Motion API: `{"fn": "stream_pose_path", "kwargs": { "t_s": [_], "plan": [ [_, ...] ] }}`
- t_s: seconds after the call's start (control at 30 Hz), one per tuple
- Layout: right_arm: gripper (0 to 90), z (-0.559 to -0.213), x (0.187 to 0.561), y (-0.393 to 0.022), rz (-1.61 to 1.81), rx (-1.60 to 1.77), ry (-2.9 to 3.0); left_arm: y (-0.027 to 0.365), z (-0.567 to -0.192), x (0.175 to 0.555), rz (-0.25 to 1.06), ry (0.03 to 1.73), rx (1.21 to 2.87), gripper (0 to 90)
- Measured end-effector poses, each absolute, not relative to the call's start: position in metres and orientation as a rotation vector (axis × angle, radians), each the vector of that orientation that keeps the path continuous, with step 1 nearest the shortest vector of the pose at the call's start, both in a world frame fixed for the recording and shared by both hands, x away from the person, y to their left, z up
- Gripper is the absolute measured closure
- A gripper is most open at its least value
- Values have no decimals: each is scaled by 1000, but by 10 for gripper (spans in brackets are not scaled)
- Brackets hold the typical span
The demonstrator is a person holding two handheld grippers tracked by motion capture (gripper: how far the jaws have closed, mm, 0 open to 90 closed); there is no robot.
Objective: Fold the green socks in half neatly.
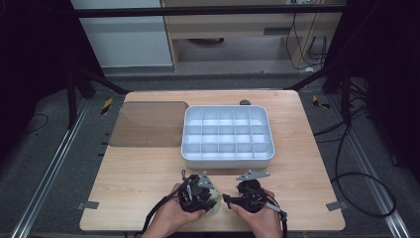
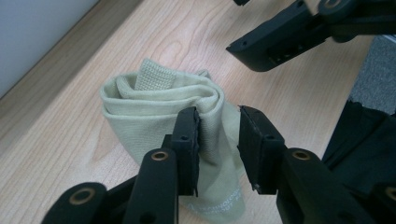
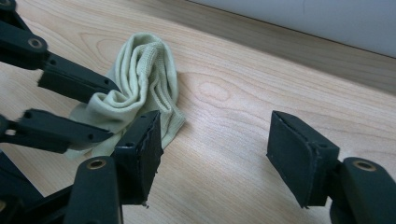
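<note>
A pale green sock (image 2: 154,107) lies bunched on the wooden table near its front edge (image 1: 214,204). My left gripper (image 2: 219,123) stands over it with the jaws a little apart. A fold of the sock lies between them, against one pad and clear of the other. My right gripper (image 3: 215,130) is open wide over bare wood just beside the sock (image 3: 144,70), with nothing between its jaws. From above, the left gripper (image 1: 212,198) and right gripper (image 1: 227,199) face each other closely, each held in a hand.
A white tray (image 1: 228,161) divided into several compartments stands behind the grippers at mid-table. A dark, flat translucent sheet (image 1: 148,124) lies to its left. A small dark object (image 1: 244,102) sits at the far edge. Bare wood lies to both sides.
</note>
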State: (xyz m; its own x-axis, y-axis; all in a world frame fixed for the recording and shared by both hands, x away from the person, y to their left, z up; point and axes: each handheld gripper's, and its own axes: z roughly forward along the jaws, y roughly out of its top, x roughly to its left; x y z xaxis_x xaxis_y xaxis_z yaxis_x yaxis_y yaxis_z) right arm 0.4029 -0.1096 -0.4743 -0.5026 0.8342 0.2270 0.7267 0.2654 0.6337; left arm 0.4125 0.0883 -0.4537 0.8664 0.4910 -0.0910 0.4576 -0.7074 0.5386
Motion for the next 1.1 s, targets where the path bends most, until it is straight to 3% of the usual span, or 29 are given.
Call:
{"fn": "stream_pose_path", "kwargs": {
  "t_s": [0.83, 1.1],
  "plan": [
    [345, -470, 403, -112, 1065, 1481, 2358, 95, -434, 414, 44, 684, 2408, 659],
    [345, -470, 403, -112, 1066, 1488, 2354, 94, -437, 416, 35, 689, 2420, 693]
  ]
}}
